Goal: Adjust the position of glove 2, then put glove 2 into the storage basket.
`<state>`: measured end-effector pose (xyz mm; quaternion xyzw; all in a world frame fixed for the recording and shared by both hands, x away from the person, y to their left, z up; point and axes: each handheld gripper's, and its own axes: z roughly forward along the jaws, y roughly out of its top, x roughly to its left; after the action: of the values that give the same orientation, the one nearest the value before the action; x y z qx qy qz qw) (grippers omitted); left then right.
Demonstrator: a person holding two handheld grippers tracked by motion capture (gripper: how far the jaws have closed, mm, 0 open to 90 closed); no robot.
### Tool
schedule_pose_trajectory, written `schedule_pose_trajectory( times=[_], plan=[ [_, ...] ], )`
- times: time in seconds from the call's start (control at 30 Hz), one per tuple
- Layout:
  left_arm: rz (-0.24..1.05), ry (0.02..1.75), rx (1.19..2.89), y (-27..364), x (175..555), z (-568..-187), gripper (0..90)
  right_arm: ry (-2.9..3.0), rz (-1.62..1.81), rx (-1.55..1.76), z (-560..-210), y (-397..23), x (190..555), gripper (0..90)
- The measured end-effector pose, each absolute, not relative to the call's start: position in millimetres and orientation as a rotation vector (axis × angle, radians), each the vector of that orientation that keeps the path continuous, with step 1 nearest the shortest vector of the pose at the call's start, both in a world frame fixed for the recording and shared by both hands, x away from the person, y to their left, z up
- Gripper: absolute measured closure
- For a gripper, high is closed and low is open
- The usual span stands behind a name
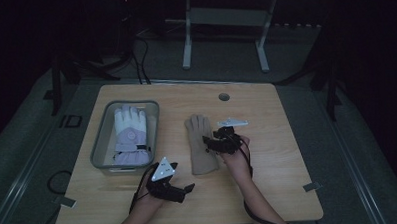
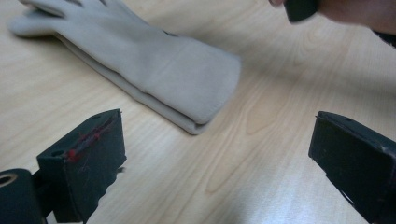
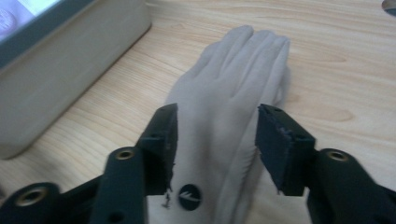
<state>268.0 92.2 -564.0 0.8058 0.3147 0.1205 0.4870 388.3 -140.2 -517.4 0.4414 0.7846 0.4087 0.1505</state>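
1. While the right gripper (image 3: pixel 212 140) hovers over the tan glove (image 1: pixel 201 144) at frame centre, its jaws stand apart, pinching nothing.
2. Lower left, the left gripper (image 2: pixel 217 163) gapes wide, empty, near the glove's cuff.
3. At left, a white glove (image 1: pixel 129 134) lies in the tray (image 1: pixel 98 140).

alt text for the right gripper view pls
A beige glove lies flat on a wooden table, fingers pointing away, framed by the open black right tongs. A grey bin stands at upper left.
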Motion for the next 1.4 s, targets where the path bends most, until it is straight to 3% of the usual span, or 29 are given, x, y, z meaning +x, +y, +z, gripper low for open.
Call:
schedule_pose_trajectory(
  times=[0.23, 0.37, 0.4, 0.83, 1.13, 1.17, 1.23, 1.27, 1.3, 1.33, 1.4],
  plan=[
    [0.287, 0.664, 2.05, 77, 279, -558, 4.7, 2.307, 1.181, 1.298, -516, -142, 415, 40.2],
    [0.309, 0.623, 2.081, 66, 289, -553, 9.1, 2.326, 1.173, 1.345, -522, -139, 430, 39.7],
    [0.313, 0.612, 2.082, 64, 291, -552, 13.8, 2.325, 1.171, 1.359, -524, -138, 433, 39.4],
    [0.322, 0.581, 2.302, 36, 321, -554, 14.7, 2.389, 1.088, 1.488, -546, -128, 458, 36.4],
    [0.307, 0.619, 2.366, 35, 330, -559, 36.3, 2.42, 1.055, 1.503, -549, -127, 460, 43.2],
    [0.332, 0.623, 2.372, 35, 331, -559, 42.3, 2.429, 1.038, 1.503, -549, -127, 459, 52.0],
    [0.351, 0.616, 2.387, 34, 331, -559, 43.8, 2.431, 1.036, 1.511, -548, -126, 459, 54.9],
    [0.386, 0.613, 2.408, 32, 331, -558, 51.1, 2.436, 1.033, 1.534, -547, -125, 459, 60.7],
    [0.386, 0.613, 2.408, 32, 331, -558, 56.2, 2.436, 1.033, 1.534, -547, -125, 459, 60.7],
    [0.403, 0.622, 2.415, 31, 332, -557, 56.2, 2.434, 1.028, 1.528, -547, -125, 458, 64.5],
    [0.423, 0.643, 2.414, 30, 333, -557, 72.2, 2.432, 1.021, 1.513, -545, -123, 457, 70.3]
  ],
)
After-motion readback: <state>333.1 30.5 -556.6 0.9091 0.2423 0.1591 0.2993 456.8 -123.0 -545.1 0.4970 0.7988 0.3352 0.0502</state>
